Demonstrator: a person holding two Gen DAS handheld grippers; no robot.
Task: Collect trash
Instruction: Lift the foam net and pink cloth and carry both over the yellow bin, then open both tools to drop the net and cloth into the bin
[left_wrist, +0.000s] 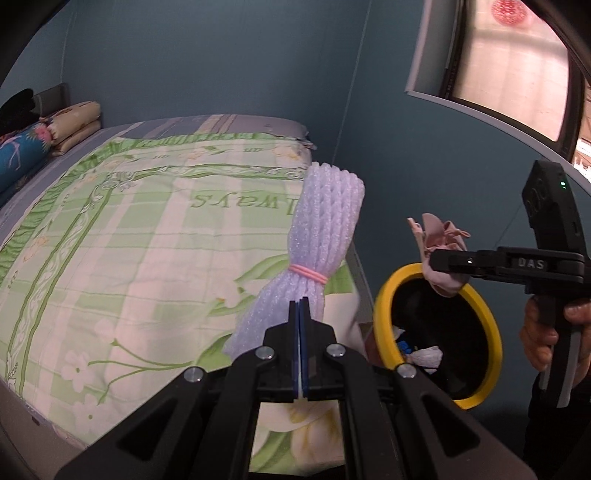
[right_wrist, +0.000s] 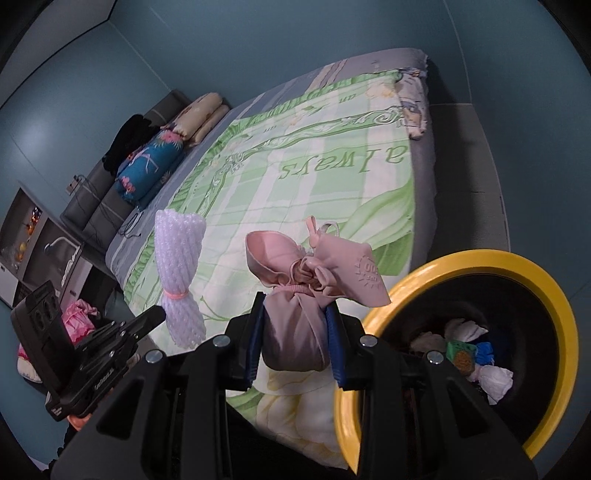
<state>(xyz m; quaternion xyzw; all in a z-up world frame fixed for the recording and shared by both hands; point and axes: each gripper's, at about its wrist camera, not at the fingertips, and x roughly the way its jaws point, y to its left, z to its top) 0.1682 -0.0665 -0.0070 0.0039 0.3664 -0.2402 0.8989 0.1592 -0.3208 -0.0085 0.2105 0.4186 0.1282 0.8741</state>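
Note:
My left gripper (left_wrist: 300, 306) is shut on the lower end of a white foam net bundle (left_wrist: 325, 236) tied with a pink rubber band, held above the bed. The bundle also shows in the right wrist view (right_wrist: 179, 273), with the left gripper (right_wrist: 155, 314) below it. My right gripper (right_wrist: 295, 325) is shut on a knotted pink bag (right_wrist: 295, 332), held beside the yellow-rimmed black trash bin (right_wrist: 554, 306). In the left wrist view the right gripper (left_wrist: 437, 260) holds the pink bag (left_wrist: 439, 236) over the bin's rim (left_wrist: 493, 332). The bin holds crumpled white paper and coloured scraps.
A bed with a green floral quilt (left_wrist: 147, 240) fills the left and middle. Folded pillows and a blue bolster (right_wrist: 151, 166) lie at its head. A window (left_wrist: 509, 66) is at upper right. A cabinet (right_wrist: 40, 240) and pink bag (right_wrist: 79, 321) stand left of the bed.

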